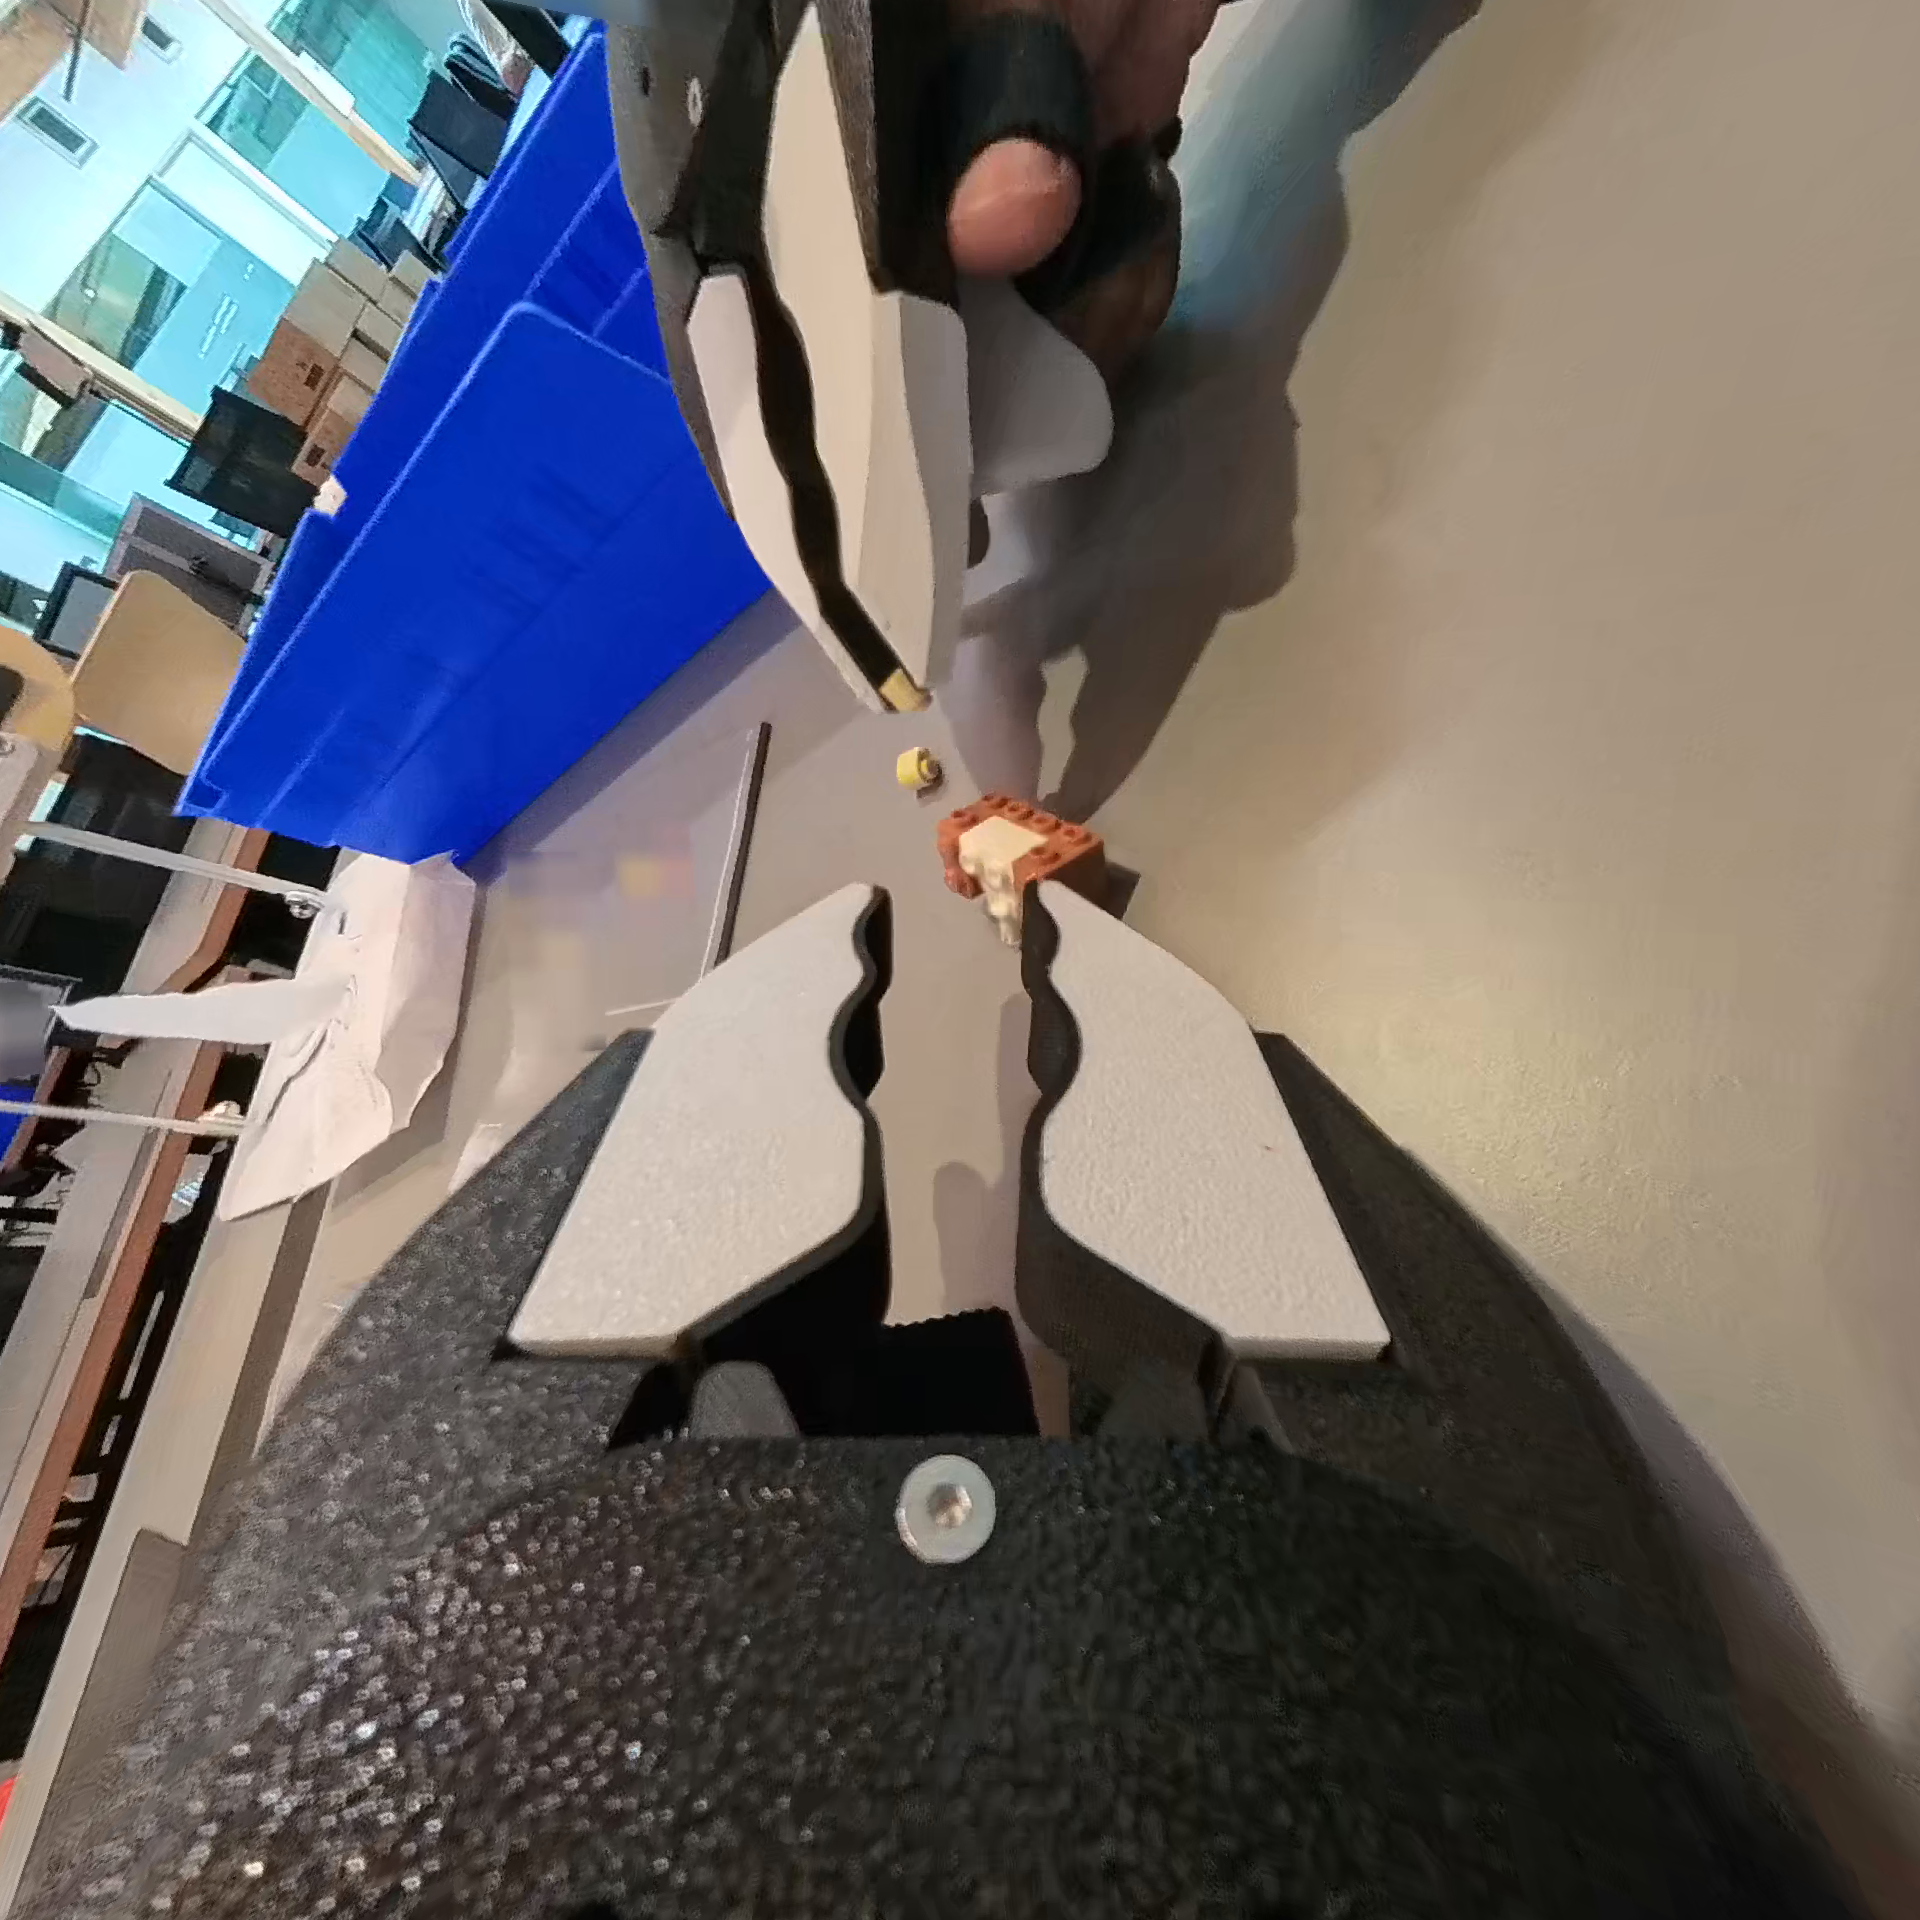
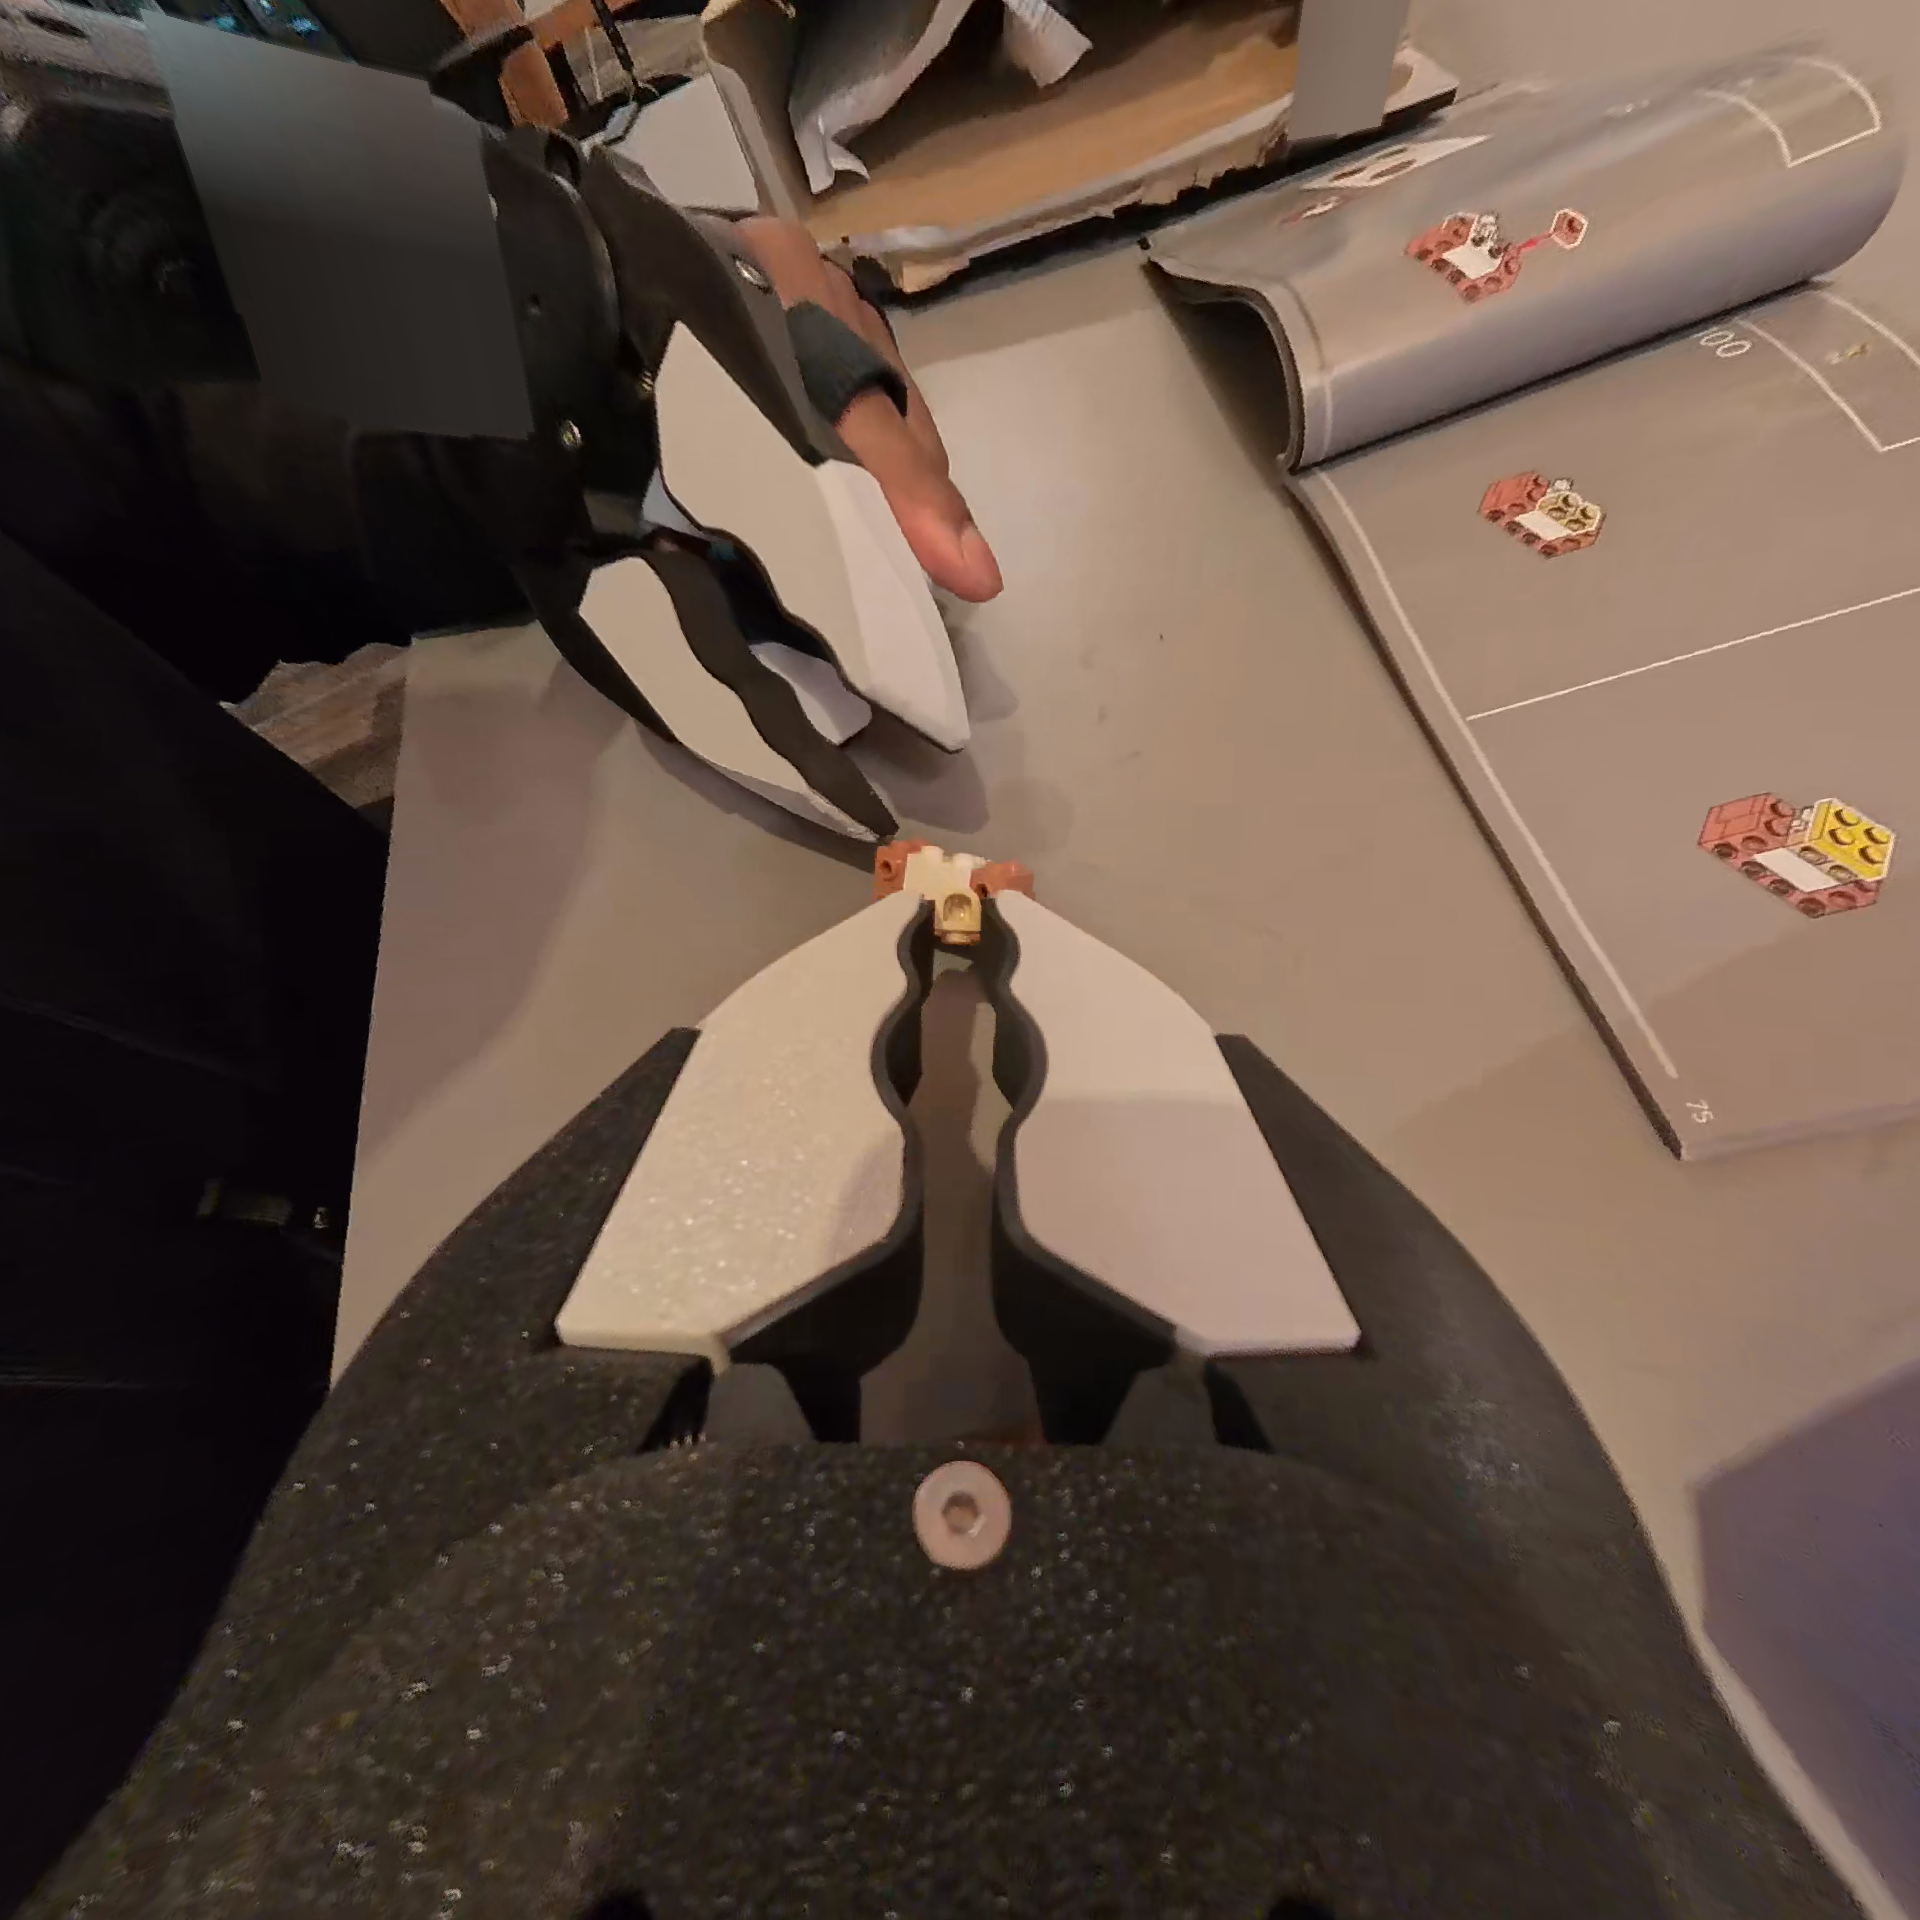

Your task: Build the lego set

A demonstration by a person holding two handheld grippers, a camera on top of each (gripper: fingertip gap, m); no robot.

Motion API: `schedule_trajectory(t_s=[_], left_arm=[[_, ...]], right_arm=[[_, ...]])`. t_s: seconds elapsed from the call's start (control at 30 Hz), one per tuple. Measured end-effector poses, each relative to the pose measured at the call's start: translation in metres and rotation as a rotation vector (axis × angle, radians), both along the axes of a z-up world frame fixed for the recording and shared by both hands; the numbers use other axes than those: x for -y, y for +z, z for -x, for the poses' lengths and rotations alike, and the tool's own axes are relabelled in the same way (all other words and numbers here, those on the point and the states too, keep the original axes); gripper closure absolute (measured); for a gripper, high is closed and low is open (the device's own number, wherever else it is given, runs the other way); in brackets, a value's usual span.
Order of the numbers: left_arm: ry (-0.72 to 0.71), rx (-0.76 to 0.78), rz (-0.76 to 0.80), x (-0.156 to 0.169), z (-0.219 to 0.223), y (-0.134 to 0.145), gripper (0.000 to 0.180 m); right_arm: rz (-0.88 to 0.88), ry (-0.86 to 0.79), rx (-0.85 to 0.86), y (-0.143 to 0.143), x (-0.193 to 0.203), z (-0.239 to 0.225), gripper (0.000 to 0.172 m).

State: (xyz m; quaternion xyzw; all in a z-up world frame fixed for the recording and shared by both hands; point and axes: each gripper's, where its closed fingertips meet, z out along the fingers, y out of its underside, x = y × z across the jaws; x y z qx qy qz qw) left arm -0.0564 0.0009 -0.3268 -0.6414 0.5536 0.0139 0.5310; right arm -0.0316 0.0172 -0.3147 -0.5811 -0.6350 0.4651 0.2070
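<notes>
While a small tan brick [image 2: 957,920] is clamped between the right gripper [image 2: 957,912] pads, it is held just before the brown-and-cream brick assembly [image 2: 951,876]. The left gripper [image 1: 956,902] is parted, one fingertip [image 1: 1044,899] touching that assembly. A loose yellow round piece [image 1: 917,770] is noted nearby.

Both views are evenly lit by soft indoor light, with daylight from windows [image 1: 135,239] at the upper left of the left wrist view. The desk [image 2: 1195,727] carries soft grey shadows below each gripper, and a darker one sits at the lower right of the right wrist view. Wide-angle bending curves the frame edges. The near gripper bodies look grainy with speckled glints. The small bricks [image 1: 1023,847] are slightly blurred, and the left third of the right wrist view is very dark.
</notes>
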Motion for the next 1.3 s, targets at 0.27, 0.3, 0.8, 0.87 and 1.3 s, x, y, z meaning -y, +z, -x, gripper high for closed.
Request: schedule_trajectory(t_s=[0.27, 0.3, 0.8, 0.87, 1.3], left_arm=[[-0.028, 0.100, -0.046, 0.001, -0.016, 0.027, 0.158], [-0.027, 0.138, -0.053, 0.000, -0.018, 0.033, 0.158], [-0.241, 0.224, -0.266, 0.021, -0.038, 0.051, 0.151], [-0.254, 0.213, -0.290, 0.023, -0.042, 0.053, 0.153], [-0.285, 0.135, -0.449, 0.034, -0.051, 0.063, 0.157]], right_arm=[[0.093, 0.041, -0.019, 0.006, 0.011, -0.003, 0.164], [0.139, 0.053, -0.026, 0.009, 0.014, -0.003, 0.164], [0.528, 0.211, -0.085, 0.038, 0.040, -0.010, 0.164], [0.573, 0.238, -0.087, 0.041, 0.043, -0.012, 0.164], [0.655, 0.346, -0.065, 0.047, 0.057, -0.020, 0.164]])
